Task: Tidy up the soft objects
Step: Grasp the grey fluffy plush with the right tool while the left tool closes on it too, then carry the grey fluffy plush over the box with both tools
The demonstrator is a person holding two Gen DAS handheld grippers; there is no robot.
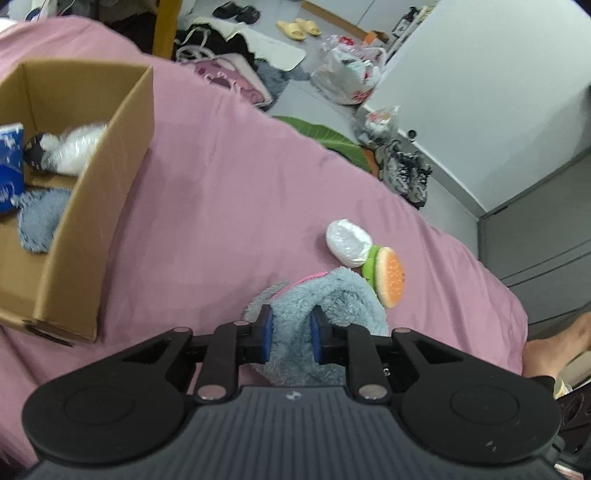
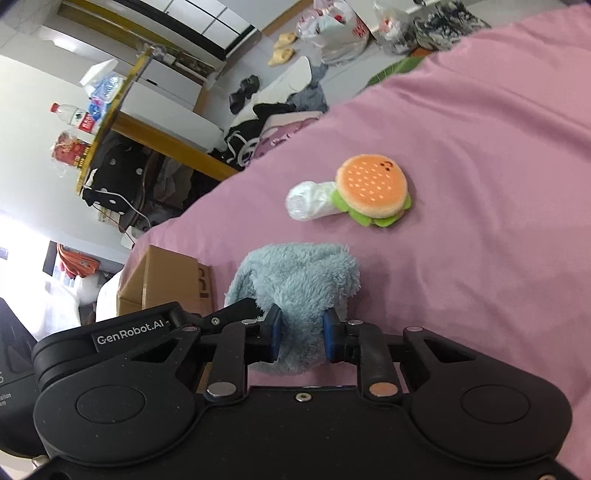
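Observation:
A fluffy light-blue item [image 1: 332,291] with a pink edge lies on the pink bedsheet [image 1: 221,192]. My left gripper [image 1: 291,334] is shut on its near end. My right gripper [image 2: 303,334] is also shut on the same fluffy item [image 2: 299,277], close to the left tool's black housing [image 2: 122,332]. Just beyond lie a burger plush [image 1: 389,282] [image 2: 373,190] and a white plastic-wrapped bundle [image 1: 349,242] [image 2: 310,201], touching each other. An open cardboard box [image 1: 110,206] [image 2: 162,277] stands on the bed to the left. It holds a white plush in plastic [image 1: 72,147], a blue pack [image 1: 9,166] and another blue fluffy piece [image 1: 40,221].
Past the bed's edge the floor holds sneakers [image 1: 406,173], plastic bags [image 1: 351,77], slippers [image 1: 299,27] and clothes. A grey cabinet [image 1: 535,240] and a person's bare foot [image 1: 561,343] are at the right. A yellow-edged table [image 2: 110,122] with bottles stands behind the box.

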